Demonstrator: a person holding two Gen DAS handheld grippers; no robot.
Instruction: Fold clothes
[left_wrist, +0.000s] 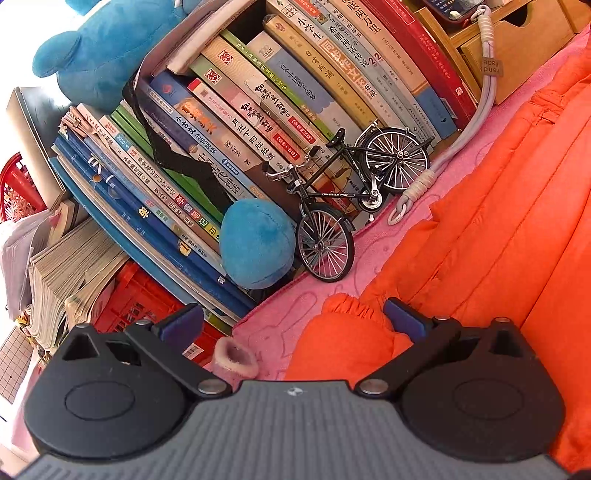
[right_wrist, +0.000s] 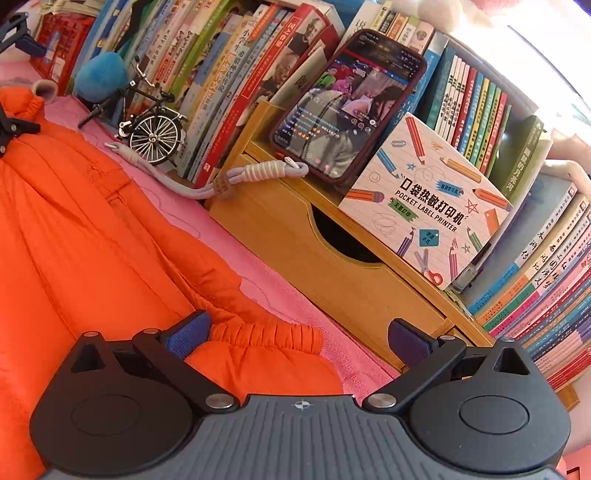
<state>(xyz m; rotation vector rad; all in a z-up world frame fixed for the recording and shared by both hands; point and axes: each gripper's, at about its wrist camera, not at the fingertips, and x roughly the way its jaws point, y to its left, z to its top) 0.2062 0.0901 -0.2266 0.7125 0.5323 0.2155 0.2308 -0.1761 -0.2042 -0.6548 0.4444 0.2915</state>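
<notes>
Left gripper (left_wrist: 291, 321), jaws spread wide and holding nothing, poised over the elastic cuff (left_wrist: 341, 304) of one sleeve of the orange padded jacket (left_wrist: 498, 206); one blue pad (left_wrist: 402, 317) lies against the sleeve fabric, the other (left_wrist: 183, 321) hangs off the garment over the edge of the pink blanket (left_wrist: 332, 291). Right gripper (right_wrist: 299, 338), jaws likewise wide apart and empty, straddles the other gathered cuff (right_wrist: 266, 334), its left pad (right_wrist: 188, 332) touching the sleeve. The jacket lies spread flat on the pink blanket (right_wrist: 288, 291), body running away from both cameras, each sleeve end nearest its own gripper.

Judged step: seizing both cuffs to fold the sleeves in over the body. To do it well, centre each cuff between the pads before closing; the left gripper appears offset and would need to shift toward the sleeve. Take the gathered elastic itself, where the padding is thinnest, and avoid pinching the blanket beneath.

Farther back, close to the jacket's far edge: a model bicycle (left_wrist: 343, 199), a blue plush toy (left_wrist: 258, 243), a grey lanyard (right_wrist: 192, 184) trailing from a phone (right_wrist: 347, 107) propped on a wooden drawer box (right_wrist: 332, 266), a label-printer box (right_wrist: 428, 206), and rows of books (left_wrist: 229, 122). Lifting the sleeves low and inward should keep them from snagging the lanyard or toppling the bicycle.
</notes>
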